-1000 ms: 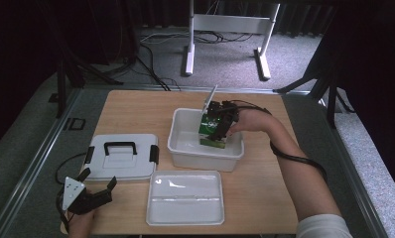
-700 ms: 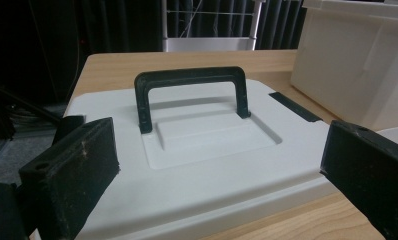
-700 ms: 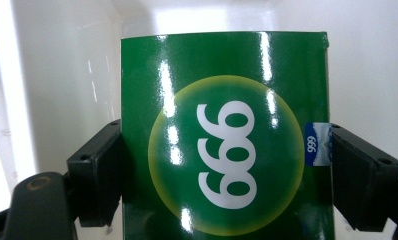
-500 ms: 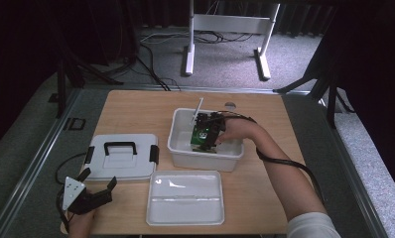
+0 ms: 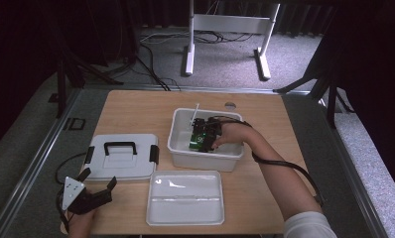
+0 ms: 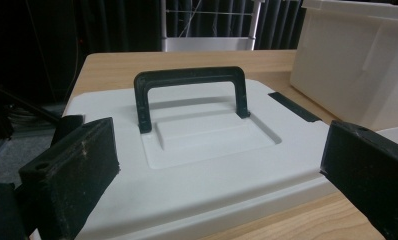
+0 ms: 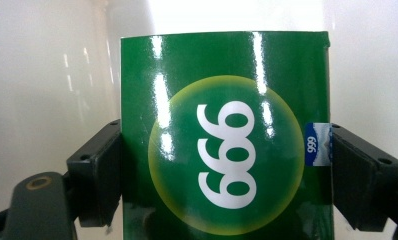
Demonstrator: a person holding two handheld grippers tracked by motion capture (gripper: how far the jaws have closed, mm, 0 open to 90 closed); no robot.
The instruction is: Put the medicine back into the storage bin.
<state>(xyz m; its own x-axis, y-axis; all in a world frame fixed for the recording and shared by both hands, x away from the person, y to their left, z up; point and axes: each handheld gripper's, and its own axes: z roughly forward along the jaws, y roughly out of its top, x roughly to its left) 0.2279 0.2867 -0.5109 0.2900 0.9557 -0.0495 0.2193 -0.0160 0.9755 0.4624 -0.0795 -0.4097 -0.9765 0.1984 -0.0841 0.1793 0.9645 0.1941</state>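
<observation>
A green box [image 7: 226, 125] printed with white numerals stands between my right gripper's [image 7: 226, 175] jaws, which press on both of its sides. In the high view that right gripper [image 5: 203, 134] holds the green box [image 5: 196, 144] low inside a white bin [image 5: 180, 151] at the table's middle. My left gripper [image 5: 97, 184] rests open at the front left corner with nothing in it. In the left gripper view, the left gripper [image 6: 217, 150] faces a white lid [image 6: 197, 165] with a black handle [image 6: 189, 80].
The white lid [image 5: 120, 157] lies left of the bin. A shallow white tray [image 5: 185, 198] sits at the front edge. A thin white stick [image 5: 194, 113] leans at the bin's far left corner. A white stand [image 5: 225, 25] is on the floor beyond the table.
My right gripper has carried the green box leftward and lower into the bin. The left gripper has not moved.
</observation>
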